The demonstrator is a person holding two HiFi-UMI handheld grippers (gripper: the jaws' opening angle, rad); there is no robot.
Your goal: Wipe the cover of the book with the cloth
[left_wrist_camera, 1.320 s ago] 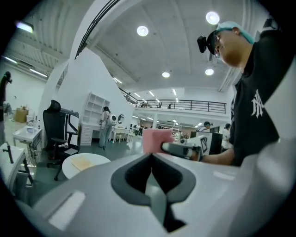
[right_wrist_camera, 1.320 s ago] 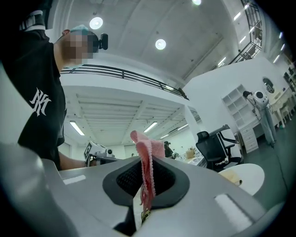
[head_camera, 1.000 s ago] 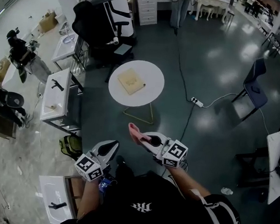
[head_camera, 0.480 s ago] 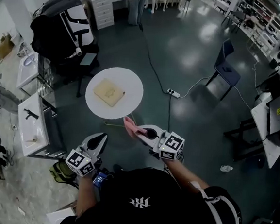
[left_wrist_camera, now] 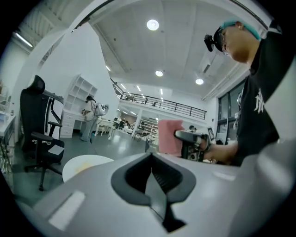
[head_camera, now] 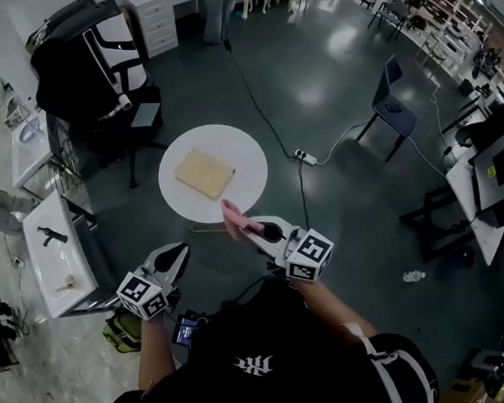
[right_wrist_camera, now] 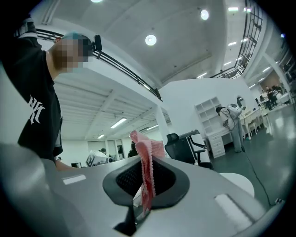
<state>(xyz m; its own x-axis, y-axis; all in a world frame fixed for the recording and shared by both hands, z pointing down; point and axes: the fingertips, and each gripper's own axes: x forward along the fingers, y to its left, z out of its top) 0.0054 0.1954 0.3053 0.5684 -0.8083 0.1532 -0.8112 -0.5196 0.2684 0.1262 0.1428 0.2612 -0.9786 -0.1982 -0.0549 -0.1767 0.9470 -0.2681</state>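
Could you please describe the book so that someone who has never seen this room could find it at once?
In the open middle of the room, just ahead of the person, stands a small round white table, to the right of the black office chair in the head view. The book lies flat on it: a tan rectangle, the only thing on the tabletop.

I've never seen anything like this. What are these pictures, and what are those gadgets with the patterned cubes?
No robot: a person holds a two-jaw tool in each hand. The patterned cubes are part of the tools. One picture looks down from a camera on the person's head; the other two come from cameras on each tool. The left tool is shut and empty. The right tool is shut on a pink cloth. Ahead, a tan book lies on a round white table, untouched.
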